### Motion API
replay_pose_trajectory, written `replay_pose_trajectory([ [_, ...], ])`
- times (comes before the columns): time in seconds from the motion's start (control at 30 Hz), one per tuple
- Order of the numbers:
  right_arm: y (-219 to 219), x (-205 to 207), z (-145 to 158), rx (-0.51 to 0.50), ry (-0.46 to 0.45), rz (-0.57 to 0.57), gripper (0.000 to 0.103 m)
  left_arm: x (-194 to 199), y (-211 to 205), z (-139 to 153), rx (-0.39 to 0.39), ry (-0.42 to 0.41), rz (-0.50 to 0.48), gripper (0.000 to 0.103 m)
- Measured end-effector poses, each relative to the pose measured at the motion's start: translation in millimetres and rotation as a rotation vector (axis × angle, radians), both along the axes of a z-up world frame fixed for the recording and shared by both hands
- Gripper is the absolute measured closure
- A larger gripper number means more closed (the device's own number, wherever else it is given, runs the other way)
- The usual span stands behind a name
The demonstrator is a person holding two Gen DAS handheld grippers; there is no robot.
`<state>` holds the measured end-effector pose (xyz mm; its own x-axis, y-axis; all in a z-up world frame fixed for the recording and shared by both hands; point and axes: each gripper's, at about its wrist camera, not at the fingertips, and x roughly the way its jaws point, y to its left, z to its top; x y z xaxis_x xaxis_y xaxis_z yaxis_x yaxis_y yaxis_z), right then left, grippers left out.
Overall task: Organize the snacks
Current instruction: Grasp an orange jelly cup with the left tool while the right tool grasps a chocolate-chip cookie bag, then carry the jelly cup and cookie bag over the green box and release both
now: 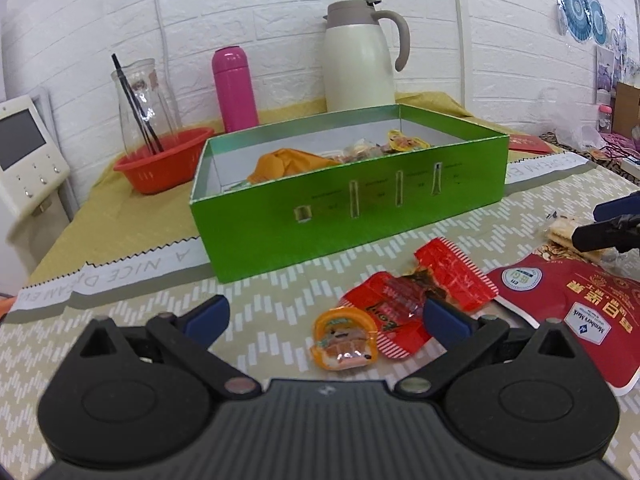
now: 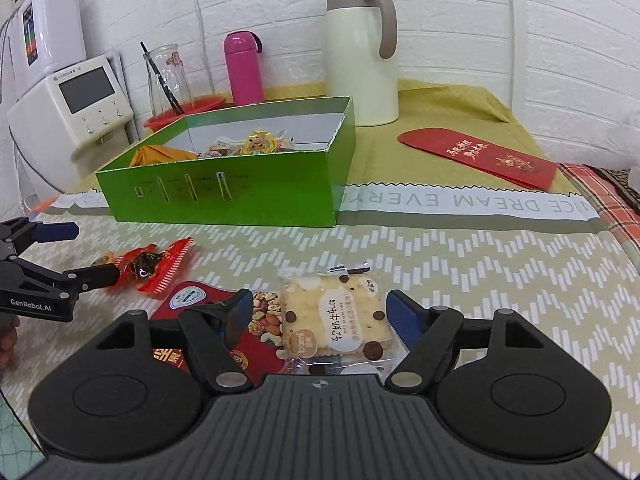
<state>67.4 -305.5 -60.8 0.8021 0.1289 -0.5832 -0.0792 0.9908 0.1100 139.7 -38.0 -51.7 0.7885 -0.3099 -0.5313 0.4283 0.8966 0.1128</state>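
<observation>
Below, both tools stand spread over loose snacks on the patterned tablecloth [image 2: 500, 248], in front of the green box [image 2: 240, 204] that already holds several sweets. Left gripper [image 1: 326, 318]: jaws released and wide apart, holding nothing, framing a small orange jelly cup [image 1: 345, 338] and the red candy wrappers [image 1: 416, 292] just beyond it. Right gripper [image 2: 320, 314]: jaws likewise released, straddling the cracker packet [image 2: 336, 324], which partly overlies the red nut pouch [image 2: 192, 300].

Handling, as judged: the cracker packet looks light, with a slick, crinkly film over a stiff but brittle biscuit, so a gentle pinch across its flat sides or on the sealed edge should suit. The jelly cup appears small, smooth and rounded; it may squirt out unless taken across its rim. The candy wrappers seem soft and nearly weightless; their twisted ends offer the surest hold.
</observation>
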Motion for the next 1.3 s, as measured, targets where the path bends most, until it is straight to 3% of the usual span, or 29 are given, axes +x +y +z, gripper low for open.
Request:
replay_pose_trajectory([
  [0.13, 1, 5, -5, -0.012, 0.035, 0.005, 0.0, 13, 6, -5, -0.06, 0.094, 0.0, 0.0],
  [0.23, 1, 4, -6, -0.017, 0.031, 0.012, 0.0, 16, 15, -8, -0.123, 0.148, 0.007, 0.008],
  [0.27, 0, 3, -5, -0.018, 0.033, 0.008, 0.0, 16, 17, -7, -0.134, 0.15, 0.006, 0.015],
  [0.3, -1, 3, -4, -0.019, 0.036, 0.003, 0.007, 15, 19, -7, -0.144, 0.146, 0.013, 0.02],
  [0.33, -1, 3, -4, -0.023, 0.039, 0.003, 0.008, 14, 21, -6, -0.157, 0.142, 0.015, 0.046],
  [0.37, 0, 3, -3, -0.03, 0.039, 0.003, 0.008, 13, 22, -6, -0.157, 0.135, 0.023, 0.064],
  [0.4, 2, 2, -3, -0.04, 0.037, 0.001, 0.008, 13, 23, -5, -0.158, 0.135, 0.024, 0.073],
  [0.47, 5, 1, -3, -0.057, 0.033, -0.006, 0.008, 13, 23, -4, -0.137, 0.13, 0.017, 0.081],
  [0.73, 6, -8, 1, -0.052, -0.006, -0.023, 0.009, -6, 19, -2, -0.09, 0.104, -0.003, 0.072],
  [1.03, 22, -30, 31, -0.05, -0.137, -0.036, 0.008, -36, 30, 37, -0.161, -0.001, 0.029, 0.073],
  [1.3, 45, -44, 55, -0.046, -0.201, 0.015, 0.008, -54, 22, 61, -0.181, -0.074, -0.003, 0.072],
])
